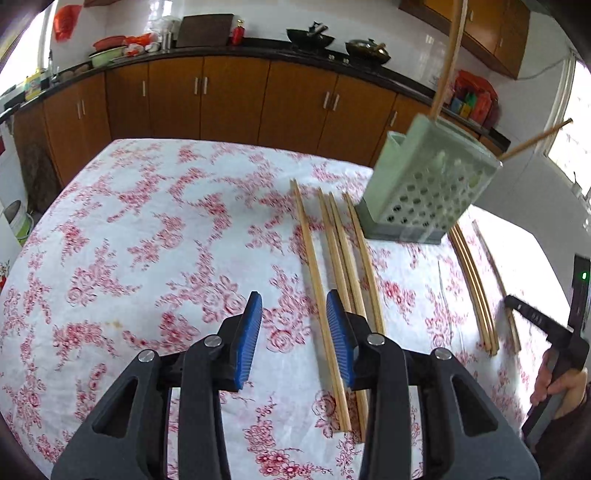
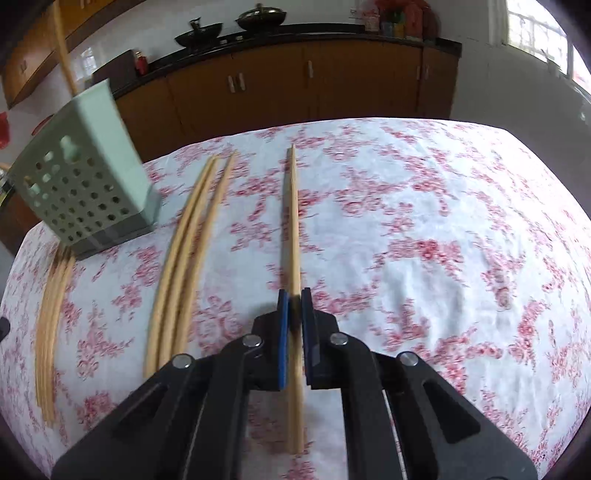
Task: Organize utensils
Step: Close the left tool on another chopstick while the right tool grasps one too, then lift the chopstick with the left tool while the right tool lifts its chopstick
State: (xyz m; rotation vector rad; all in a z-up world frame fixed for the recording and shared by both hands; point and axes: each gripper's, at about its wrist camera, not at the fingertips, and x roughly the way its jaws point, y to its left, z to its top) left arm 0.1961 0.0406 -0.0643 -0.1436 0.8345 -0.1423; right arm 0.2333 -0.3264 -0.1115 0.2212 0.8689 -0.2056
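Observation:
Several wooden chopsticks lie side by side on the floral tablecloth, left of a pale green perforated utensil holder with a chopstick standing in it. My left gripper is open low over the cloth; the leftmost chopstick runs between its blue pads, near the right one. In the right wrist view my right gripper is shut on a single chopstick lying on the cloth. Three more chopsticks lie to its left, then the holder and another bundle.
The table ends in a far edge before brown cabinets and a dark counter with woks. A hand holds the right gripper's handle at the right edge. A window is at the far right.

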